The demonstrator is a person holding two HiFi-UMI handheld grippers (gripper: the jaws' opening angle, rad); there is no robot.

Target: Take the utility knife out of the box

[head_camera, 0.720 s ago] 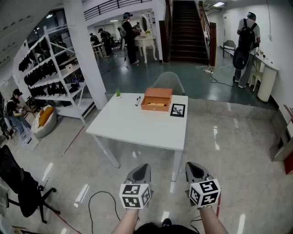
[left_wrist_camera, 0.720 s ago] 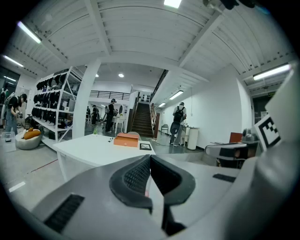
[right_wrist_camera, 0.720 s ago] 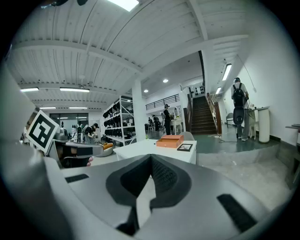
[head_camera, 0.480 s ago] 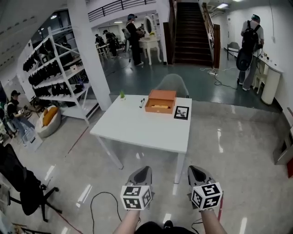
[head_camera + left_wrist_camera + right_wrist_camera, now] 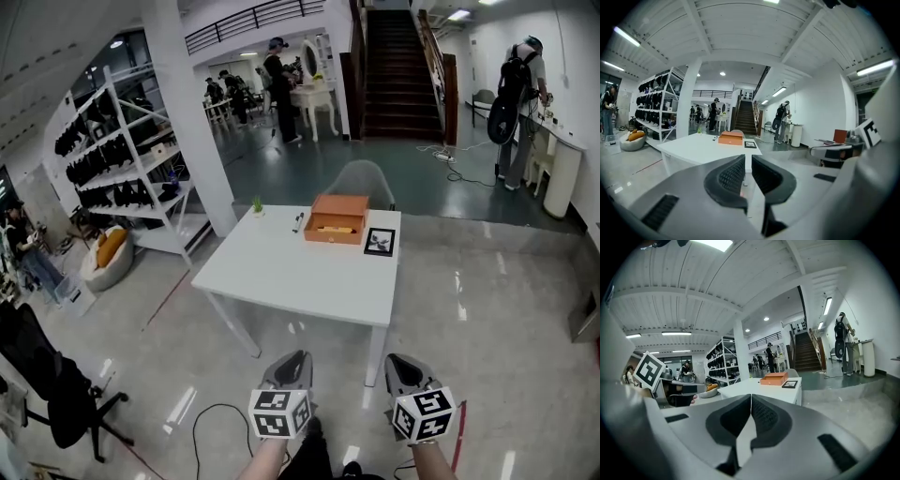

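An orange box (image 5: 338, 218) stands open at the far side of a white table (image 5: 281, 272), several steps ahead of me. Inside it lies a yellow item (image 5: 334, 229), too small to make out. The box also shows in the left gripper view (image 5: 731, 138) and the right gripper view (image 5: 774, 378), far beyond the jaws. My left gripper (image 5: 292, 362) and right gripper (image 5: 401, 365) hang side by side over the floor, well short of the table. Both are shut with nothing in them: left gripper (image 5: 747, 171), right gripper (image 5: 751, 411).
Beside the box lie a black-framed card (image 5: 379, 242), a pen (image 5: 297, 222) and a small plant (image 5: 257, 204). A grey chair (image 5: 361, 178) stands behind the table. A black cable (image 5: 211, 412) loops on the floor, with a black office chair (image 5: 56, 394), shelving (image 5: 112, 150) and a pillar (image 5: 192, 112) to the left.
The table and box now sit slightly lower and further right in the head view. Both grippers stay shut, side by side, a little lower in the picture.
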